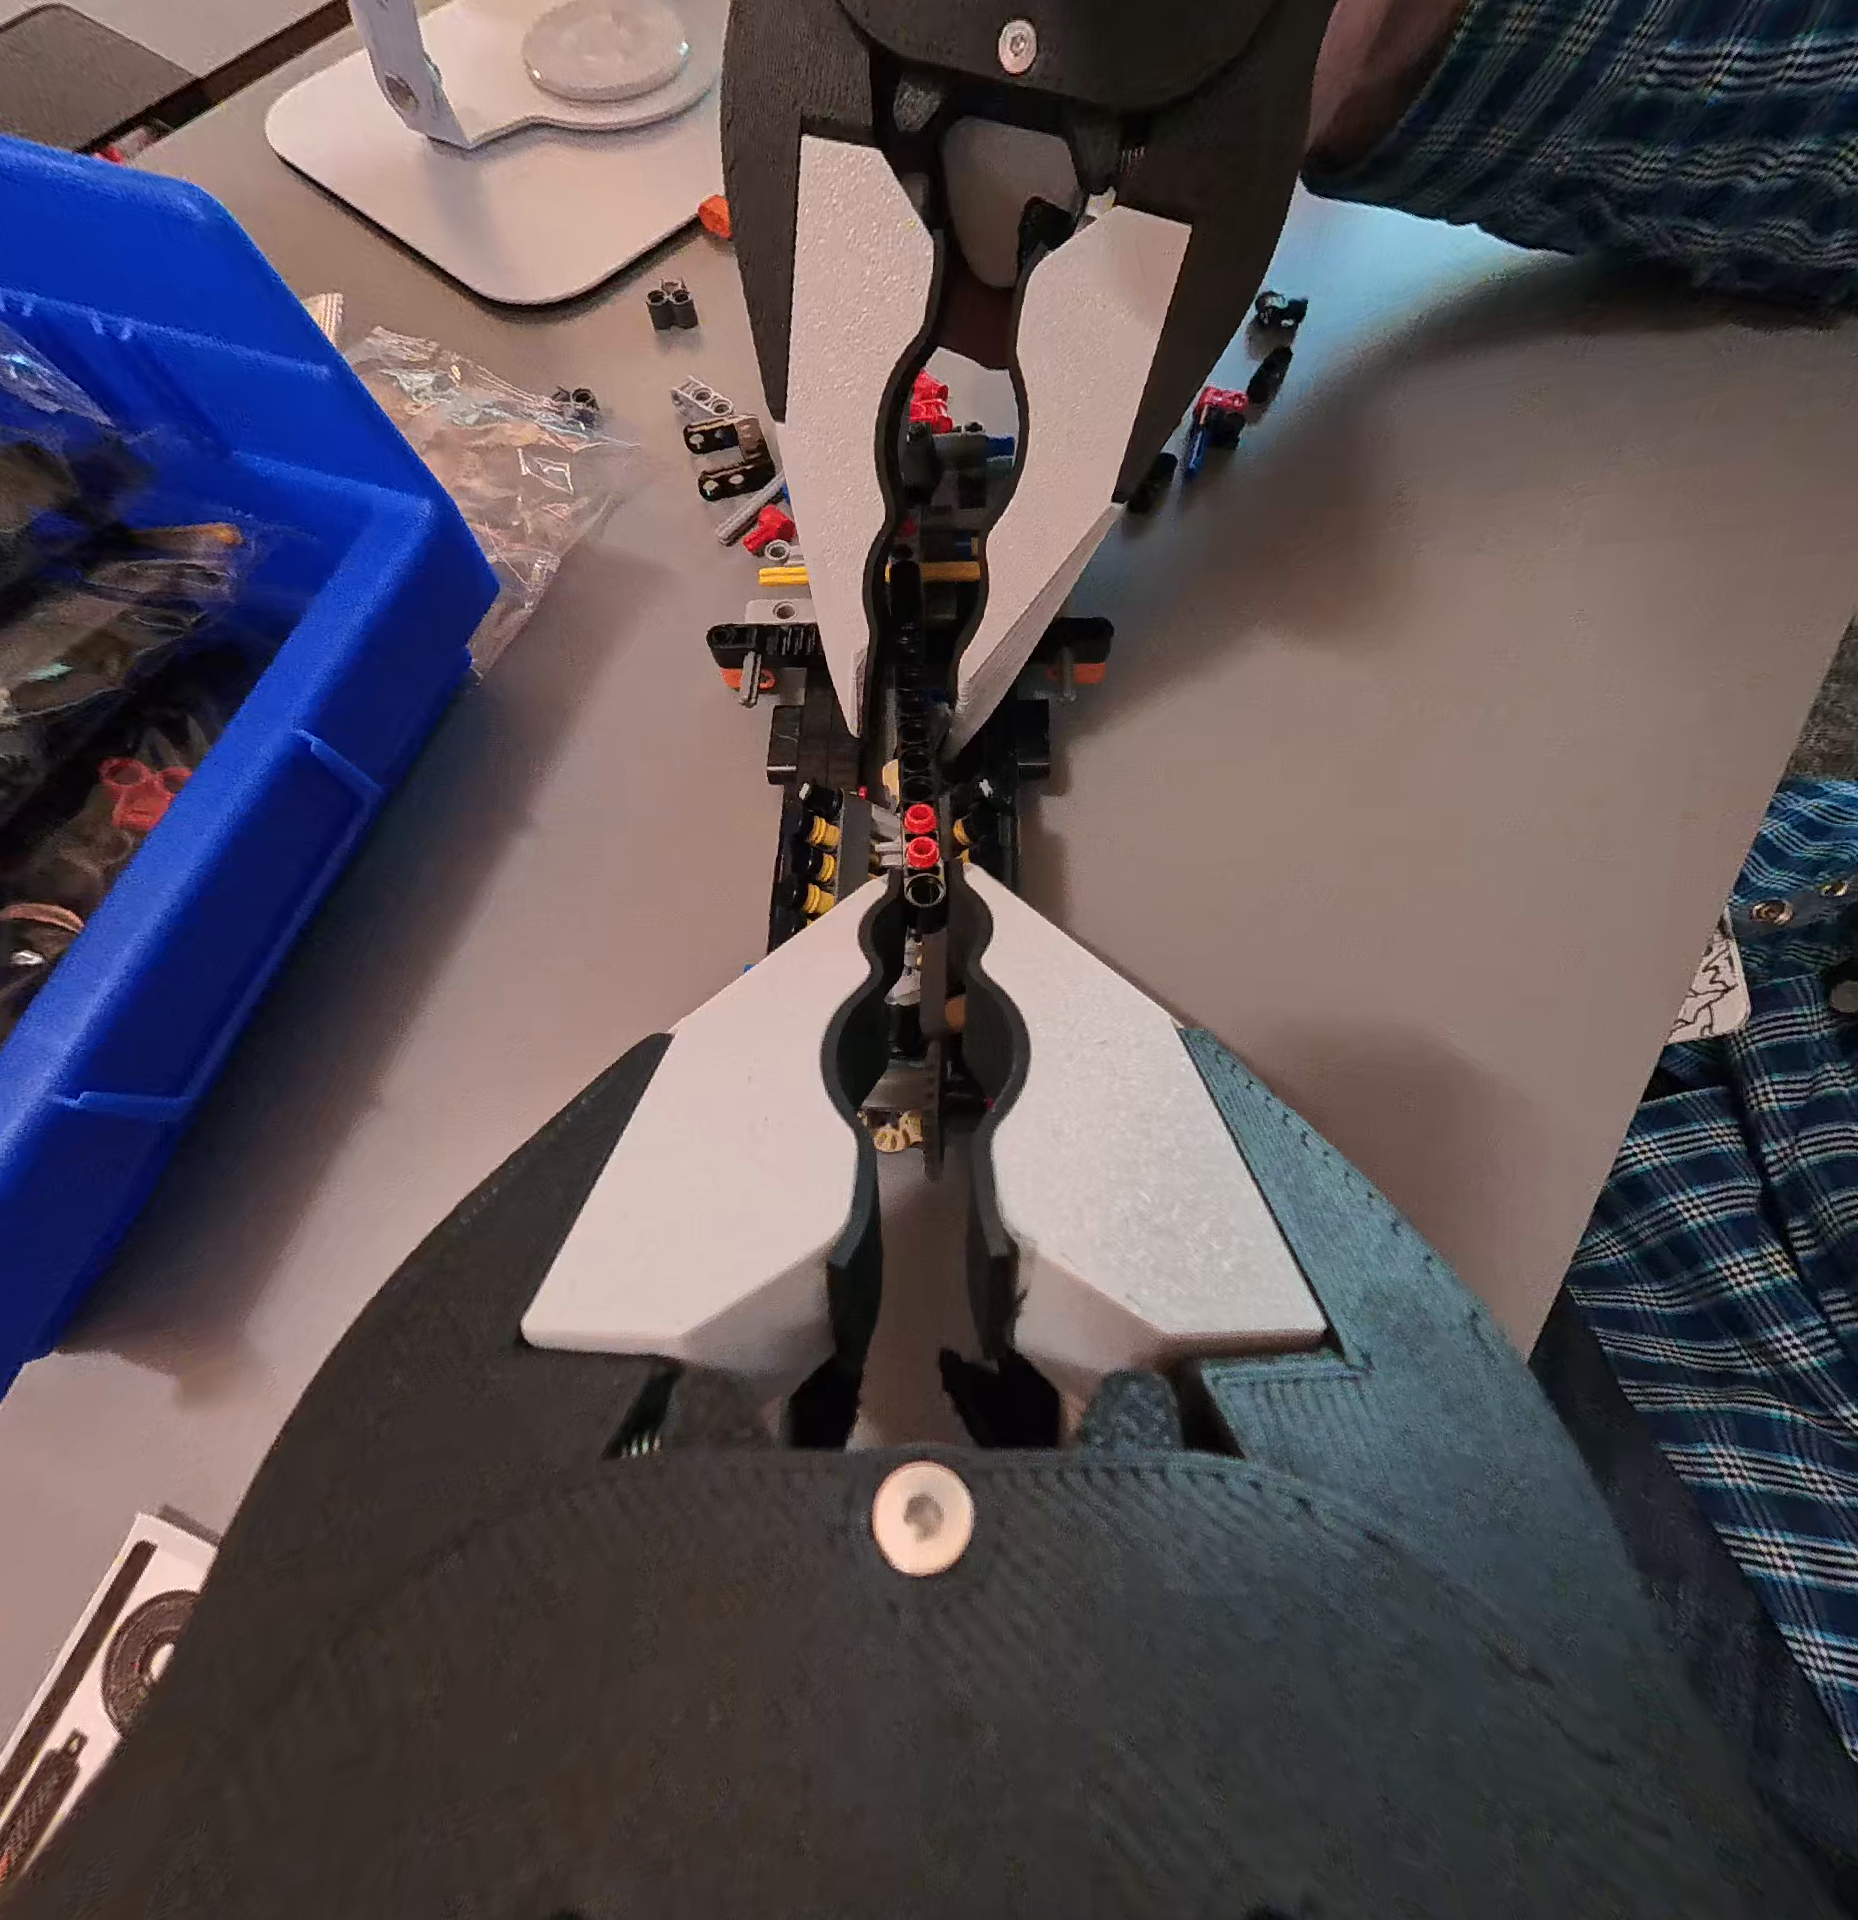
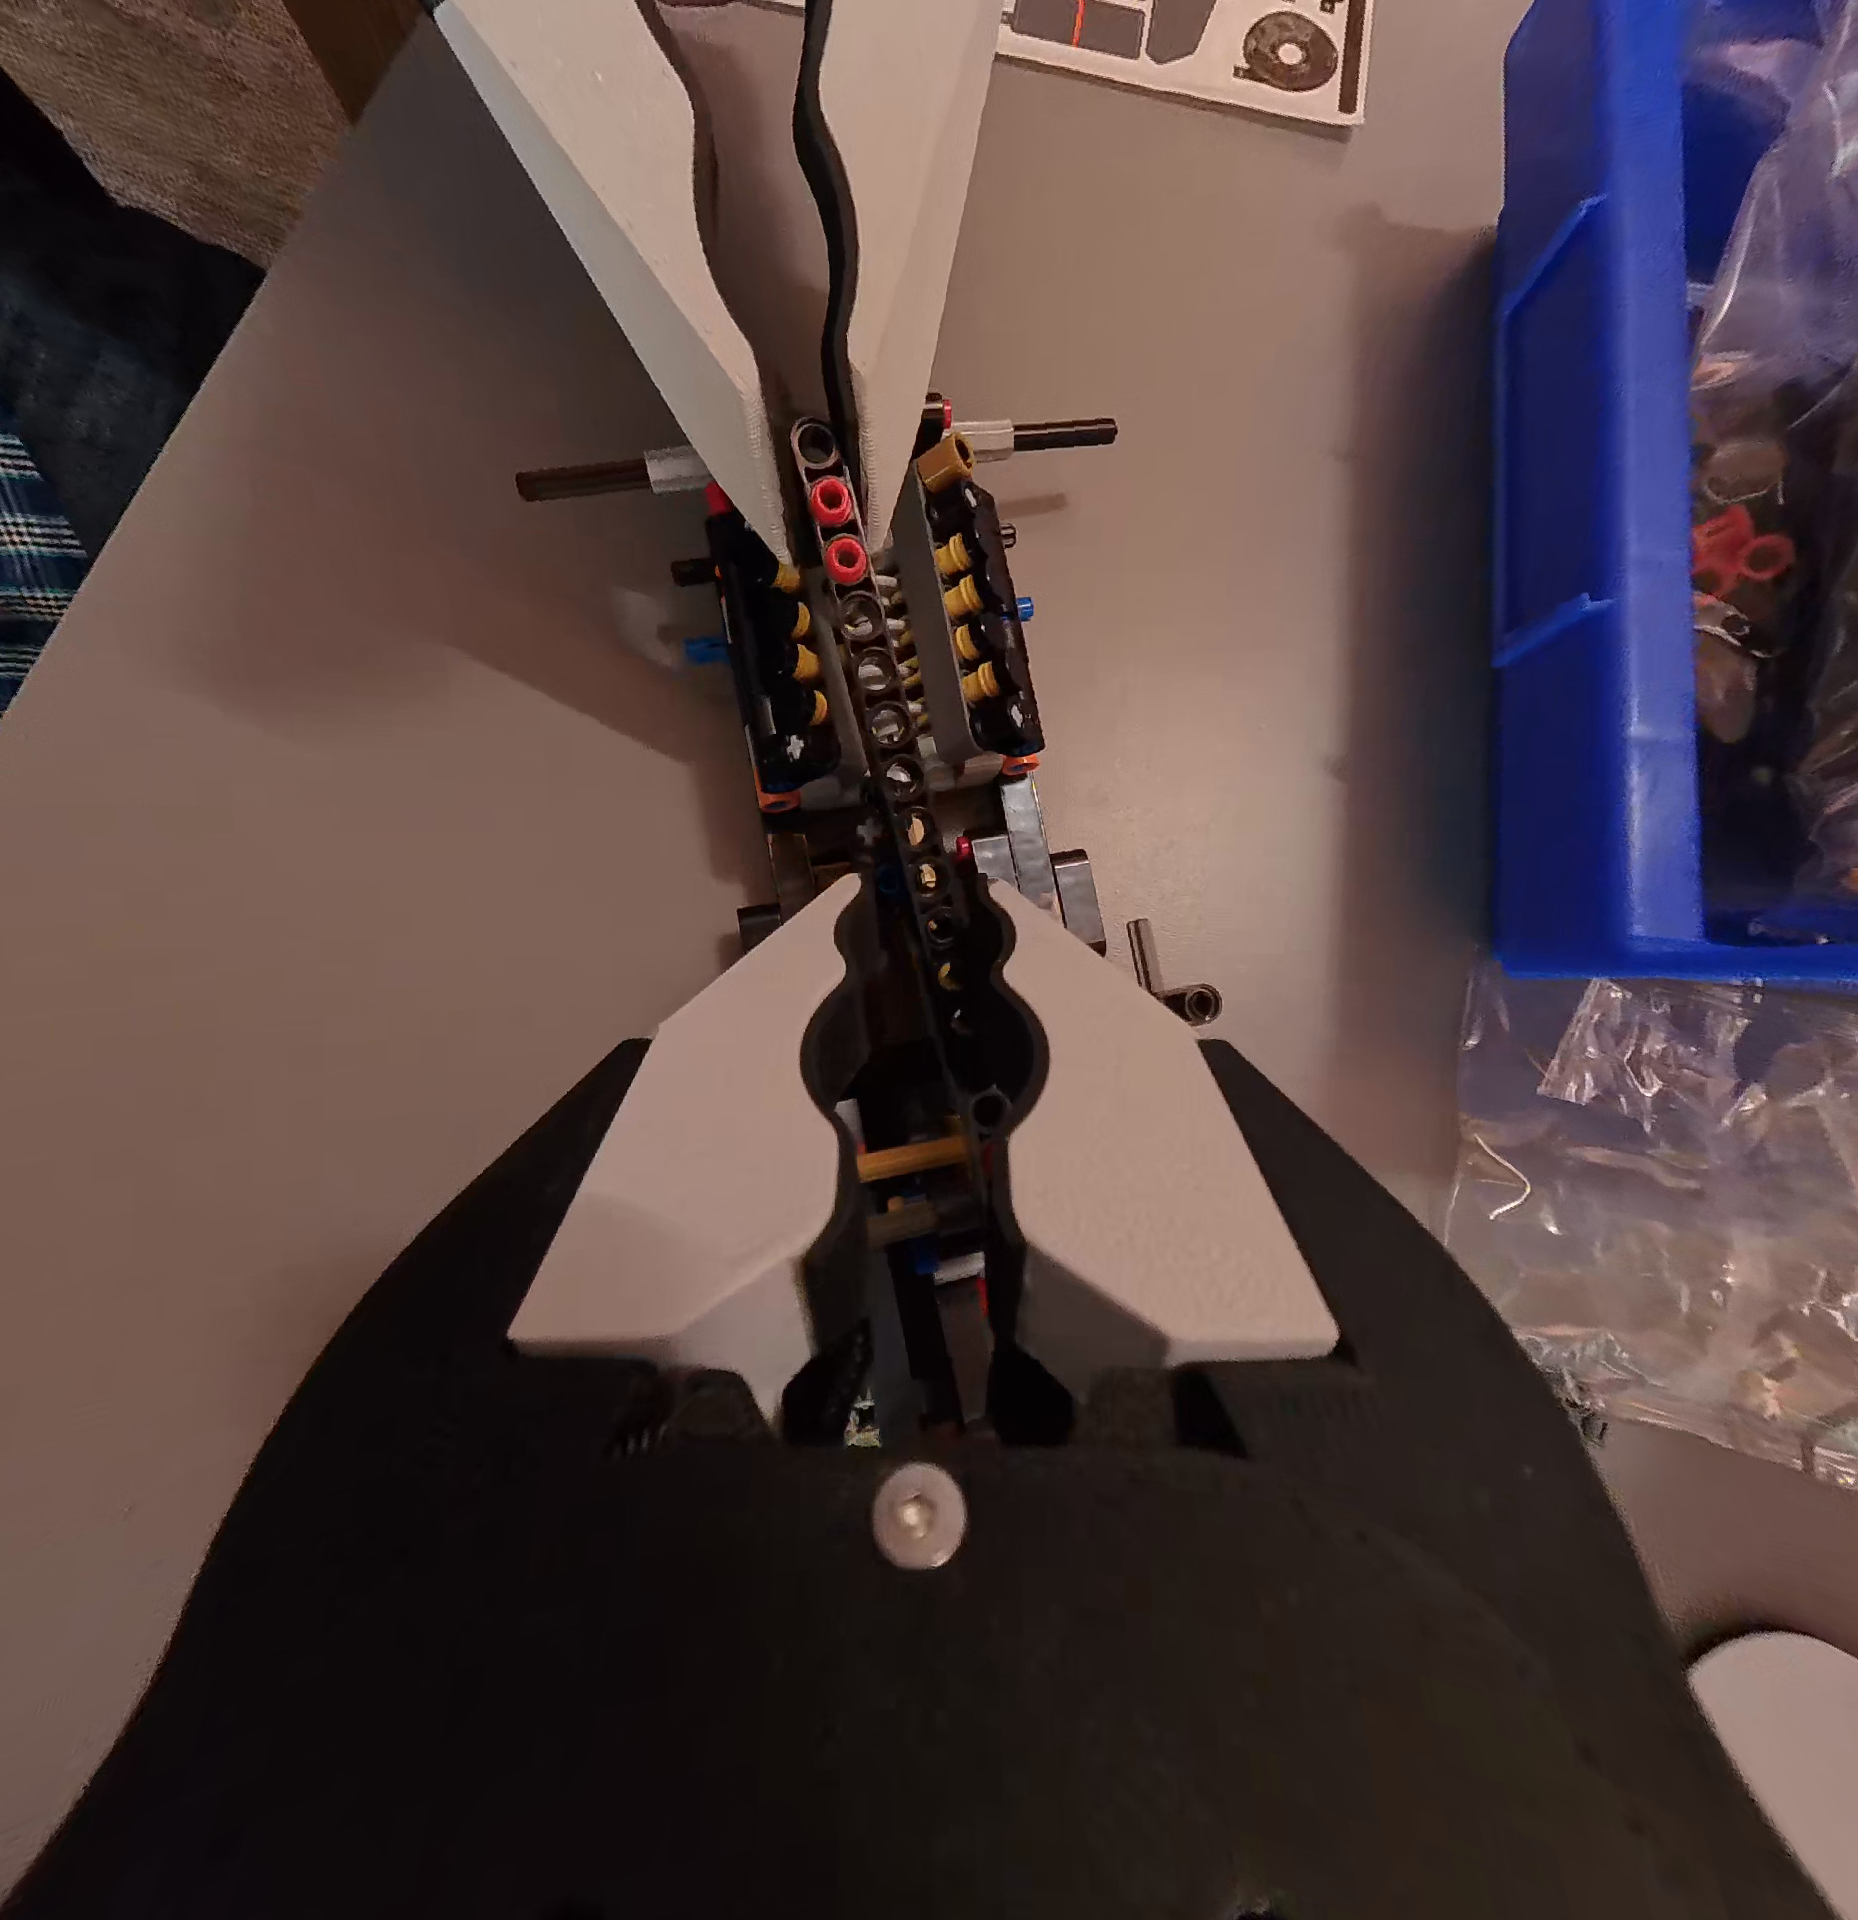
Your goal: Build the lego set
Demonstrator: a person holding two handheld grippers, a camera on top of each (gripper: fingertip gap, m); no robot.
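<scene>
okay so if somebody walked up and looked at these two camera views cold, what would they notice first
Most striking: two gripper noses meeting head-on over a half-built lego chassis at the table's middle, the left gripper and right gripper each pinching one end of the same long black holed beam. Next, the bright blue parts bin on the left gripper's left side, stuffed with bagged pieces.

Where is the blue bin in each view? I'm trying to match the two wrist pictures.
Left wrist view: the blue bin fills the left edge, holding bagged parts.
Right wrist view: it stands at the upper right edge.
Shared landmark: the black beam with two red pins, held between both grippers on the lego model.
</scene>
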